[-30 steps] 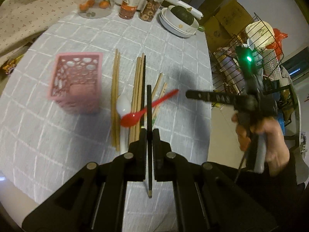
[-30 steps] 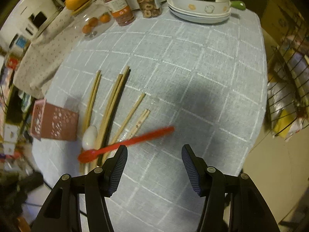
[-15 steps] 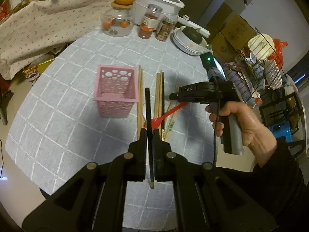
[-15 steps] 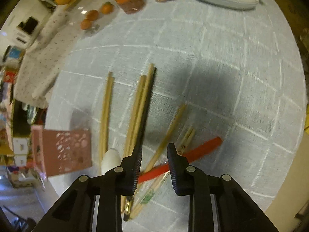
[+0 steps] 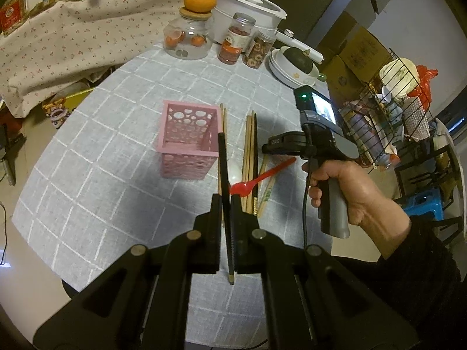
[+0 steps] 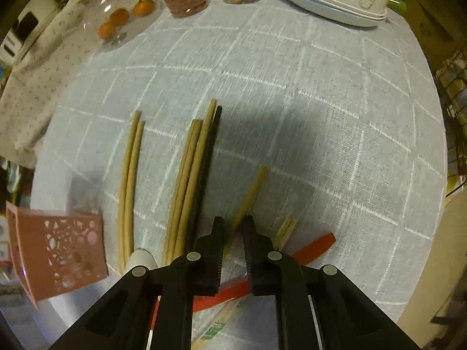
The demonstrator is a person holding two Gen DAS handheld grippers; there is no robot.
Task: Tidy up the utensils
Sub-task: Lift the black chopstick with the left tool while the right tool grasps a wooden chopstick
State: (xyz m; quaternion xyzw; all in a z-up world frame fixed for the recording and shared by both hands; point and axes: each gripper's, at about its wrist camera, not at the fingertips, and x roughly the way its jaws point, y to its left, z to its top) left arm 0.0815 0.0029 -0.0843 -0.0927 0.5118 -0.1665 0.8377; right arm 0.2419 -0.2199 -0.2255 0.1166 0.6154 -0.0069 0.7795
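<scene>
My left gripper (image 5: pixel 225 204) is shut on a black chopstick (image 5: pixel 223 169), held above the table with its tip near the right rim of the pink perforated holder (image 5: pixel 188 140). Several wooden chopsticks (image 5: pixel 249 157), another black chopstick (image 6: pixel 205 169), a white spoon (image 5: pixel 235 170) and a red spoon (image 5: pixel 262 176) lie right of the holder. My right gripper (image 6: pixel 233 227) hovers low over the red spoon (image 6: pixel 315 248) and a wooden chopstick (image 6: pixel 251 192), jaws narrowly apart with nothing between them. The holder (image 6: pixel 58 248) is at its left.
At the table's far edge stand a glass jar with oranges (image 5: pixel 188 39), two food jars (image 5: pixel 236 42), a white pot (image 5: pixel 248 14) and stacked bowls with a squash (image 5: pixel 294 64). A wire rack (image 5: pixel 391 110) stands off the table's right edge.
My left gripper rose and pulled back with the black chopstick, its tip now by the holder. My right gripper narrowed its jaws and dropped low over the red spoon.
</scene>
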